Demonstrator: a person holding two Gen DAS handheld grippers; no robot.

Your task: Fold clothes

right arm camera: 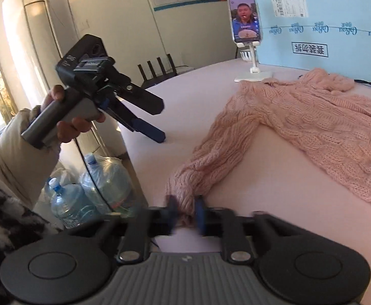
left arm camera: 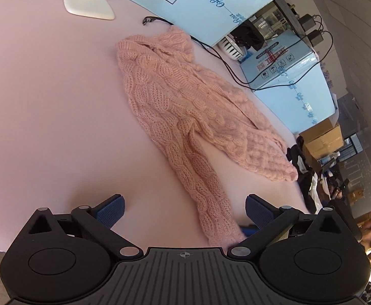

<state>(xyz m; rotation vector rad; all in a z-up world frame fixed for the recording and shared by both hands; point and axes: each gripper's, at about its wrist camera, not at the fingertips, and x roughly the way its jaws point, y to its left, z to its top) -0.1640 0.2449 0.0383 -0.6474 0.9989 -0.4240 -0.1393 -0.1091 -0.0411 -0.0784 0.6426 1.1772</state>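
I am looking at a pale pink table top (left arm camera: pixel 45 96) with a pink cable-knit sweater (left arm camera: pixel 185 96) lying spread across it, one sleeve (left arm camera: pixel 205 185) trailing toward the near edge. Light blue cartons (left arm camera: pixel 287 86) are standing along the far side, with a black cable (left arm camera: pixel 226 61) running past them, and a phone on a white stand (right arm camera: pixel 246 20) is sitting near the far corner. Water bottles (right arm camera: pixel 94 190) are standing on the floor beside the table. My left gripper (left arm camera: pixel 185 212) is hanging with its jaws spread wide and nothing between them (the sleeve is passing just beside its right pad). My right gripper (right arm camera: pixel 185 211) is pinching the sleeve's cuff, though the blur is making the pads hard to read. The sweater's far hem is running out of the right wrist view.
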